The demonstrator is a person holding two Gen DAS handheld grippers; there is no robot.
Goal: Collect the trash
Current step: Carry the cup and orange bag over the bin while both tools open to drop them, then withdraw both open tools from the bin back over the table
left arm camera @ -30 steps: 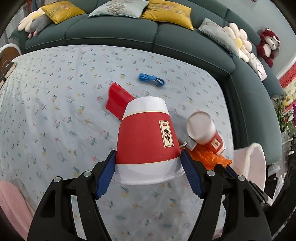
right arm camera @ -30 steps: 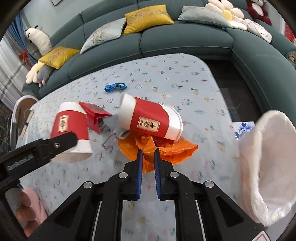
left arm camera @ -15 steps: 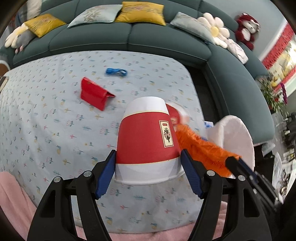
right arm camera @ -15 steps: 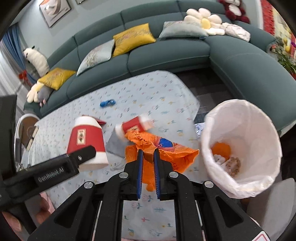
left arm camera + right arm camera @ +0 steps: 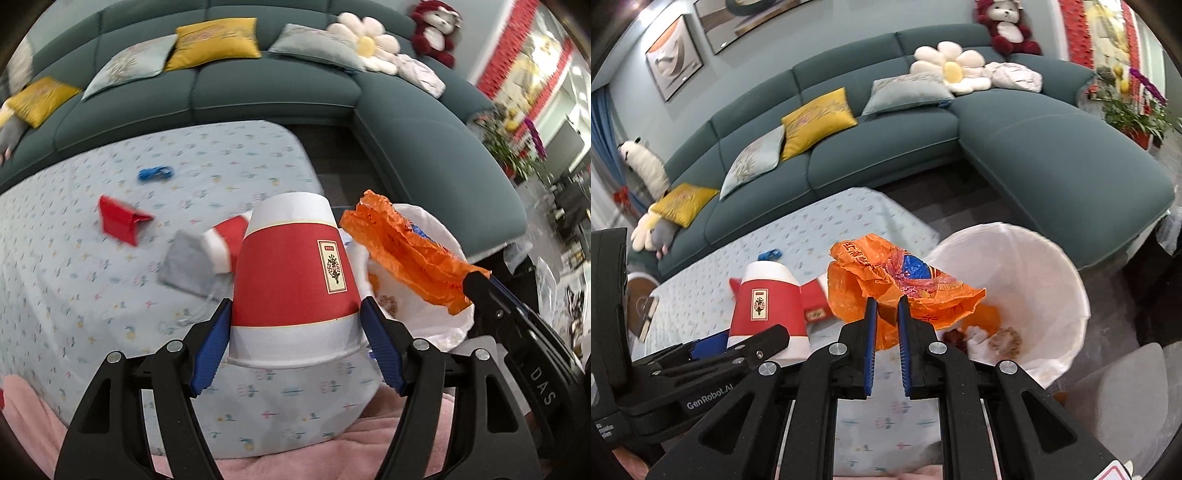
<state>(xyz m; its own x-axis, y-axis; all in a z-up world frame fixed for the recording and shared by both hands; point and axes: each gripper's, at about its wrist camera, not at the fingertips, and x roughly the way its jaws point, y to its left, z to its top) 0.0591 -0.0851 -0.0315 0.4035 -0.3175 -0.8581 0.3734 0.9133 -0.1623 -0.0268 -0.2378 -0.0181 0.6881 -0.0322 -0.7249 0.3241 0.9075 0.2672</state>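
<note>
My left gripper [image 5: 295,314] is shut on an upside-down red and white paper cup [image 5: 295,280], held above the table's near edge; the cup also shows in the right wrist view [image 5: 764,306]. My right gripper [image 5: 885,302] is shut on a crumpled orange plastic bag [image 5: 905,284], held beside the rim of the white-lined trash bin [image 5: 1052,266]. The bag [image 5: 406,247] and the bin [image 5: 439,317] also show in the left wrist view. The bin holds some scraps. A second red cup [image 5: 225,243], a grey pouch [image 5: 188,262], a folded red packet [image 5: 118,221] and a blue tie [image 5: 155,172] lie on the table.
The table has a flowered light-blue cloth [image 5: 74,295]. A dark green corner sofa [image 5: 1034,147] with cushions wraps around its far and right sides. A pink cloth [image 5: 37,413] lies at the near edge.
Both grippers have swung right toward the bin. The orange bag has risen off the table and now hangs at the bin's rim. The cup stays in the left gripper.
</note>
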